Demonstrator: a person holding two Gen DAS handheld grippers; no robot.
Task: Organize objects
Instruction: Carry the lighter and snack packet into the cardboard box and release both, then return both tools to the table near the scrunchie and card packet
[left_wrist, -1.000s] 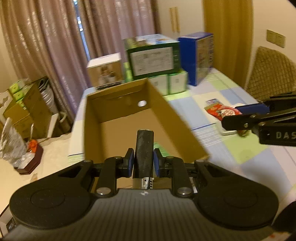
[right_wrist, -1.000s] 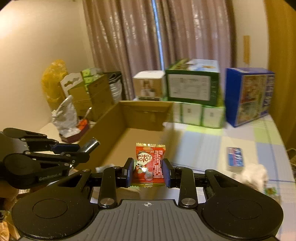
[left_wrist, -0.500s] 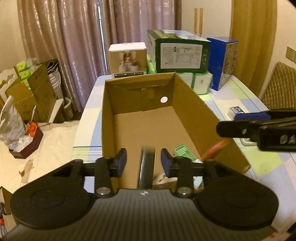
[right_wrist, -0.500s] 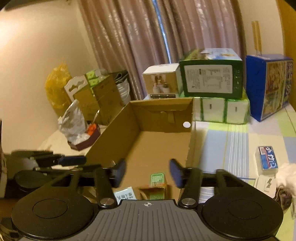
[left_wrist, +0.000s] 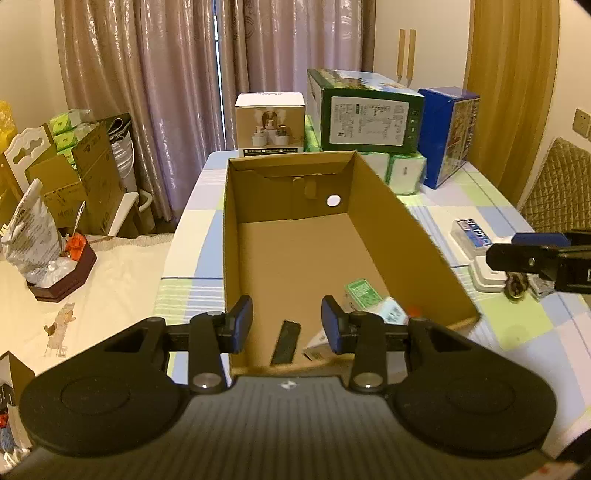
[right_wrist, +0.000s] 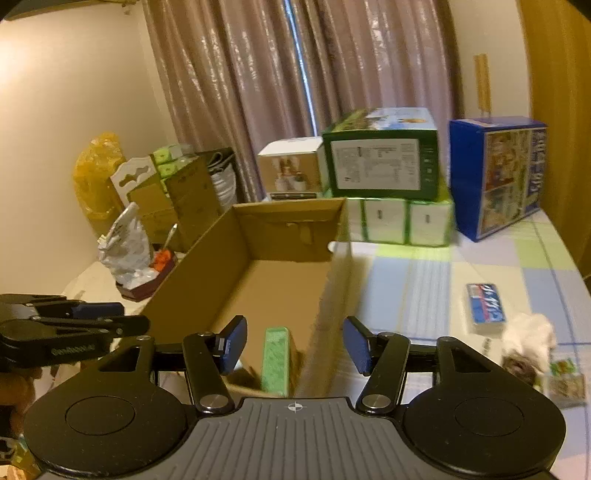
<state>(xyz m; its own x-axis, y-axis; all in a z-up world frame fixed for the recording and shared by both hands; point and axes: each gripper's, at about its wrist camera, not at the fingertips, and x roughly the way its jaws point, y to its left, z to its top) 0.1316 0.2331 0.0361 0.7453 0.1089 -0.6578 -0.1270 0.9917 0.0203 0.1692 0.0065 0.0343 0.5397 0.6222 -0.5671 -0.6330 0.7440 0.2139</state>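
An open cardboard box (left_wrist: 402, 236) lies lengthwise on the table. My left gripper (left_wrist: 288, 325) hangs open over its near end with nothing between its fingers. Below it a dark cylinder (left_wrist: 286, 343) lies on the box floor, beside a green packet (left_wrist: 362, 291), a pale packet (left_wrist: 391, 314) and a sliver of red (left_wrist: 413, 308). My right gripper (right_wrist: 294, 343) is open and empty above the box's right wall (right_wrist: 332, 314), near the green packet (right_wrist: 275, 358). The right gripper (left_wrist: 517, 249) shows at the right of the left wrist view. The left gripper (right_wrist: 110, 317) is at the left of the right wrist view.
On the checked tablecloth to the right lie a blue pack (right_wrist: 485, 308), a white fluffy item (right_wrist: 528, 332), a snack packet (right_wrist: 565, 380) and a white flat thing (left_wrist: 487, 273). Stacked cartons (left_wrist: 365, 114) stand behind the box. A padded chair (left_wrist: 557, 184) is on the right.
Both grippers have opened. The left one let go of the dark cylinder, which now lies in the box. The right one dropped its red snack packet and shifted right.
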